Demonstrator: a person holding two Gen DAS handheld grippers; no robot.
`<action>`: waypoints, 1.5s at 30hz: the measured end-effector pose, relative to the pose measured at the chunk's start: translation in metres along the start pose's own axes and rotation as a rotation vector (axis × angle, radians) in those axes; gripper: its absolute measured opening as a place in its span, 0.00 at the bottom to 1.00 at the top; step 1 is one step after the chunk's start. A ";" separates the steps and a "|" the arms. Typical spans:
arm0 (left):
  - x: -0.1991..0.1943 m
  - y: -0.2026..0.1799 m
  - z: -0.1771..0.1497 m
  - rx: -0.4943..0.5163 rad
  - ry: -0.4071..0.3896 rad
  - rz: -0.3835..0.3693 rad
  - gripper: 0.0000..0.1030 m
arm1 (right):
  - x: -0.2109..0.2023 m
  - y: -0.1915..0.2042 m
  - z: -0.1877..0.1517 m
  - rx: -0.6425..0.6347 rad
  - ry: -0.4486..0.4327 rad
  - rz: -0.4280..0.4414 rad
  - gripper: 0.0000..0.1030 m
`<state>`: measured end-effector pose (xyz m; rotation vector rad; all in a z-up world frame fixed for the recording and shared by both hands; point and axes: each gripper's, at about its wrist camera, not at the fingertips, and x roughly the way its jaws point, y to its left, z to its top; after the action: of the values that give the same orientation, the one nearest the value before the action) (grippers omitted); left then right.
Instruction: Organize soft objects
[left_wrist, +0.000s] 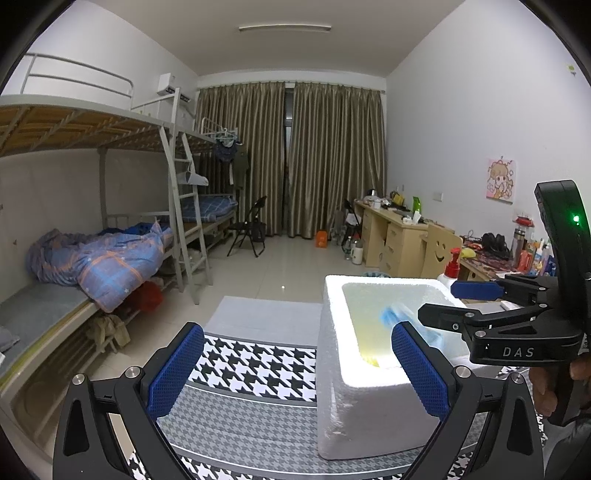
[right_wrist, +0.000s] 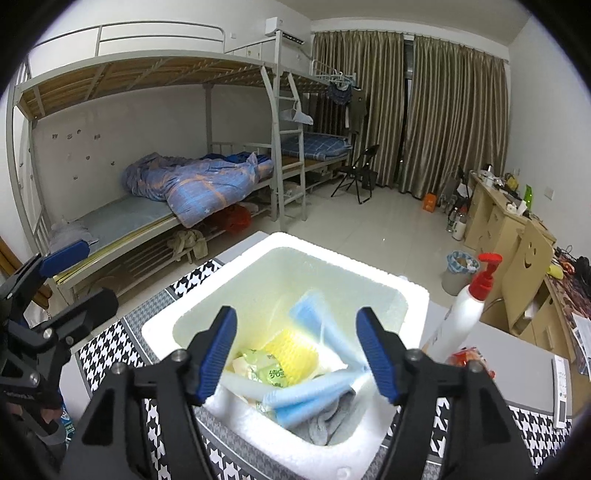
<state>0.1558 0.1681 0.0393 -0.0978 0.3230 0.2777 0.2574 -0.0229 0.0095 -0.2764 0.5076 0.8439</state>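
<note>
A white foam box (right_wrist: 236, 277) (left_wrist: 362, 406) stands on the houndstooth cloth (left_wrist: 243, 373). Inside it lie blue foam tubes (right_wrist: 314, 395), a yellow foam net (right_wrist: 291, 354), green packets (right_wrist: 273, 374) and a grey cloth (right_wrist: 328, 421). My right gripper (right_wrist: 297, 354) is open and empty, hovering just above the box's opening; it also shows in the left wrist view (left_wrist: 439, 304). My left gripper (left_wrist: 295, 369) is open and empty, left of the box above the cloth; it also shows in the right wrist view (right_wrist: 77, 273).
A white pump bottle with a red top (right_wrist: 465, 314) stands right of the box. A remote (right_wrist: 561, 391) lies at the table's right edge. A bunk bed (right_wrist: 147, 184) with a blue quilt stands to the left, desks (left_wrist: 395, 236) along the right wall.
</note>
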 end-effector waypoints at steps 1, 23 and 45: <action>0.000 0.000 0.000 0.000 0.000 0.001 0.99 | -0.001 -0.001 0.000 0.003 0.000 0.002 0.69; -0.013 -0.012 0.005 0.025 -0.022 -0.010 0.99 | -0.029 -0.012 -0.010 0.064 -0.063 0.006 0.79; -0.039 -0.033 0.012 0.045 -0.061 -0.013 0.99 | -0.072 -0.016 -0.026 0.108 -0.165 -0.047 0.99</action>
<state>0.1331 0.1280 0.0648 -0.0473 0.2673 0.2604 0.2213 -0.0906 0.0262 -0.1176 0.3896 0.7836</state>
